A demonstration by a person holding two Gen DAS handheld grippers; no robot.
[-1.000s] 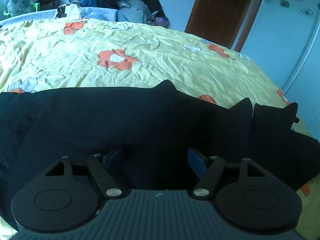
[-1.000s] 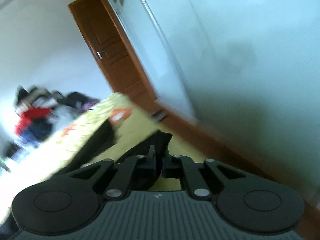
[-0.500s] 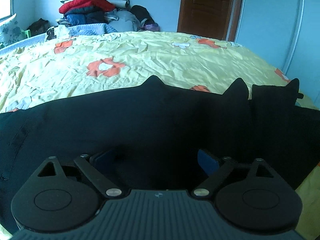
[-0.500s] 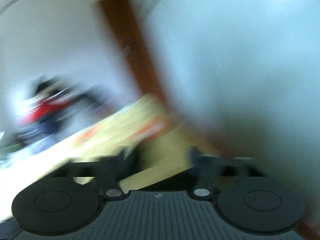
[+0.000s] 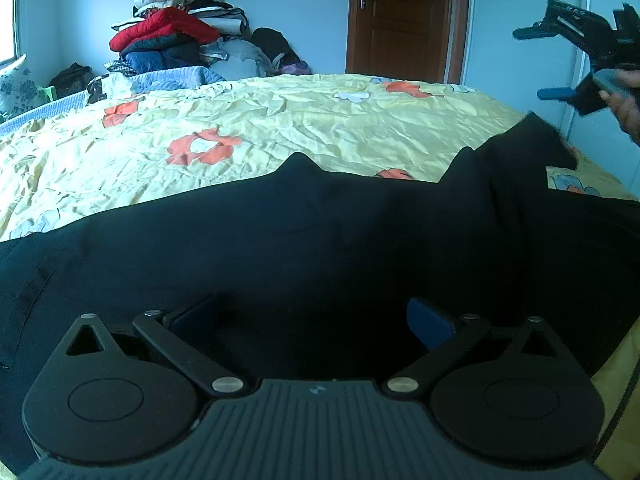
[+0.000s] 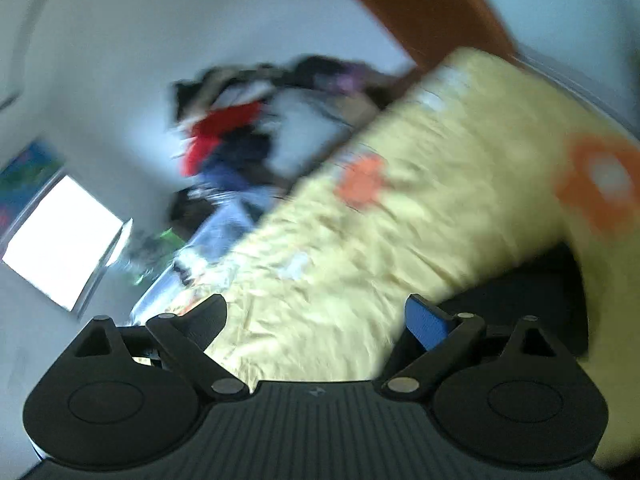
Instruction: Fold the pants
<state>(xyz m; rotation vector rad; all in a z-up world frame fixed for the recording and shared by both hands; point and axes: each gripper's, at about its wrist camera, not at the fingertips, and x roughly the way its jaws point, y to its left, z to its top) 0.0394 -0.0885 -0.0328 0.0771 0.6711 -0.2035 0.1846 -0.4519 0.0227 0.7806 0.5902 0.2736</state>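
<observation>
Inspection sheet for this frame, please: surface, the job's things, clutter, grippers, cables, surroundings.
Surface: bed with a wrinkled yellow flowered sheet.
Job's things: black pants spread across the near edge of the bed; one end bunched up at the right.
Clutter: clothes pile at the far side of the bed, with a red jacket in it.
Grippers: left gripper open, low over the pants, holding nothing; right gripper open and empty, raised above the bed, its view blurred.
Cables: nothing seen.
Surroundings: brown door in the far wall, window at the left, pale wardrobe at the right.
</observation>
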